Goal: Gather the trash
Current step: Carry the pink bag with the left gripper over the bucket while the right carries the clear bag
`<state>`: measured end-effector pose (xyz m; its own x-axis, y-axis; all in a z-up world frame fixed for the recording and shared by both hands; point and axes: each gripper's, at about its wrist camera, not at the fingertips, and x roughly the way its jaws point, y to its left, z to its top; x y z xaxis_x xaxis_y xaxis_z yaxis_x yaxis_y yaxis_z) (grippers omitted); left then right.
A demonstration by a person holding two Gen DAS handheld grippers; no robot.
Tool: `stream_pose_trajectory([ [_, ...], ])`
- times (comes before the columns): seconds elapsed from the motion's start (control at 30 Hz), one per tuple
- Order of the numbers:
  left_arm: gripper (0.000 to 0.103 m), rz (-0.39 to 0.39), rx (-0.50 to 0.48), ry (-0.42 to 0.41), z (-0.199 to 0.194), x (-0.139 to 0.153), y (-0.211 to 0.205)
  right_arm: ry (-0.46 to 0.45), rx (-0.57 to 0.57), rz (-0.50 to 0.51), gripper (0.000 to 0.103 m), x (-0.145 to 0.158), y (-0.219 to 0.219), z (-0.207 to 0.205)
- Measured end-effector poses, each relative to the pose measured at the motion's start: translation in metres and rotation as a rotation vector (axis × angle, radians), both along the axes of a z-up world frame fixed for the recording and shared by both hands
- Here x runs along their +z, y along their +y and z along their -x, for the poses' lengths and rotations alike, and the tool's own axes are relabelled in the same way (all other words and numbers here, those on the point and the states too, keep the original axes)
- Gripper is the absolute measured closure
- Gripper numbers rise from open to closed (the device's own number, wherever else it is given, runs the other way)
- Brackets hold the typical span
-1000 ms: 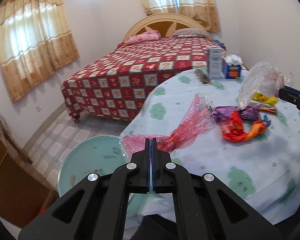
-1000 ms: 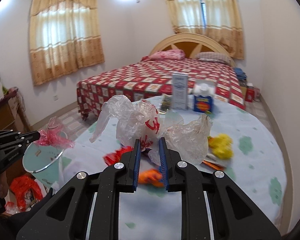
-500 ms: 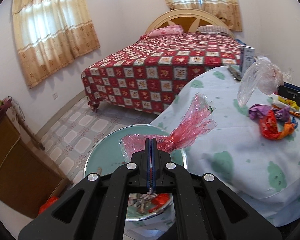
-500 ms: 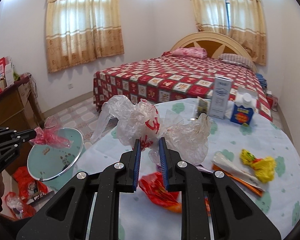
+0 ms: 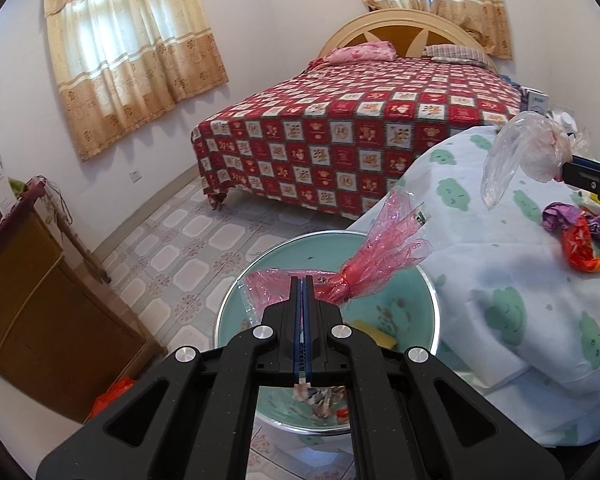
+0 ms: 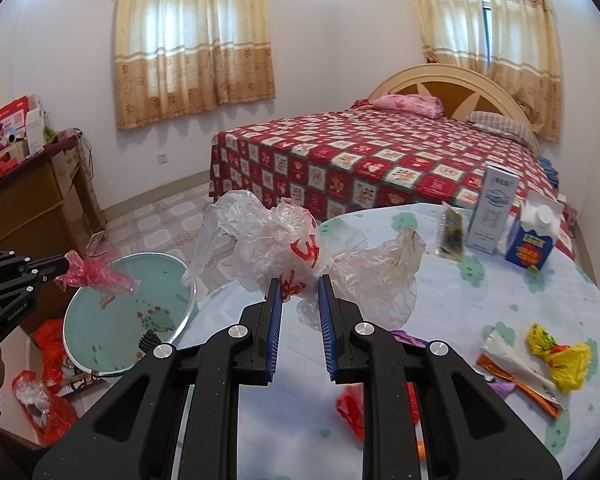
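Observation:
My left gripper [image 5: 302, 280] is shut on a pink plastic wrapper [image 5: 374, 260] and holds it over the round green bin [image 5: 420, 280] beside the table; the wrapper [image 6: 96, 270], the left gripper [image 6: 66, 266] and the bin [image 6: 100, 300] also show in the right wrist view. My right gripper [image 6: 299, 284] is shut on a crumpled clear plastic bag [image 6: 284, 244] with red print, held above the table's left part. In the left wrist view that bag [image 5: 520, 152] and the right gripper [image 5: 564, 172] are at the far right.
The round table [image 6: 480, 288] with a green-patterned cloth carries loose wrappers [image 6: 556, 356], a red wrapper [image 6: 350, 408], a white carton [image 6: 496, 208] and a blue carton [image 6: 532, 240]. A bed [image 5: 360, 120] stands behind. A wooden cabinet [image 5: 32, 300] is at left, red bags [image 6: 48, 384] on the floor.
Both grippers have swung left. The pink wrapper moved from above the table's edge to over the green bin. The clear bag moved left toward the table's edge.

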<state>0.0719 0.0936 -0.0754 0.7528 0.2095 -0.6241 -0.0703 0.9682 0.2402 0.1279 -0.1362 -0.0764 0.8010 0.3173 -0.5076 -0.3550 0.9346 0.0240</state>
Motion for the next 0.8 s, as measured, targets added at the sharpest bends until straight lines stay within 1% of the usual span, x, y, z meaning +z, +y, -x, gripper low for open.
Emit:
stream_pose_trajectory([
  [0.53, 0.102, -0.001, 0.084, 0.012, 0.002, 0.0, 0.035, 0.016, 0.077, 0.026, 0.084, -0.005, 0.043, -0.013],
  [0.8, 0.102, 0.003, 0.12, 0.011, 0.004, 0.001, 0.052, 0.023, 0.108, 0.036, 0.084, -0.007, 0.058, -0.016],
])
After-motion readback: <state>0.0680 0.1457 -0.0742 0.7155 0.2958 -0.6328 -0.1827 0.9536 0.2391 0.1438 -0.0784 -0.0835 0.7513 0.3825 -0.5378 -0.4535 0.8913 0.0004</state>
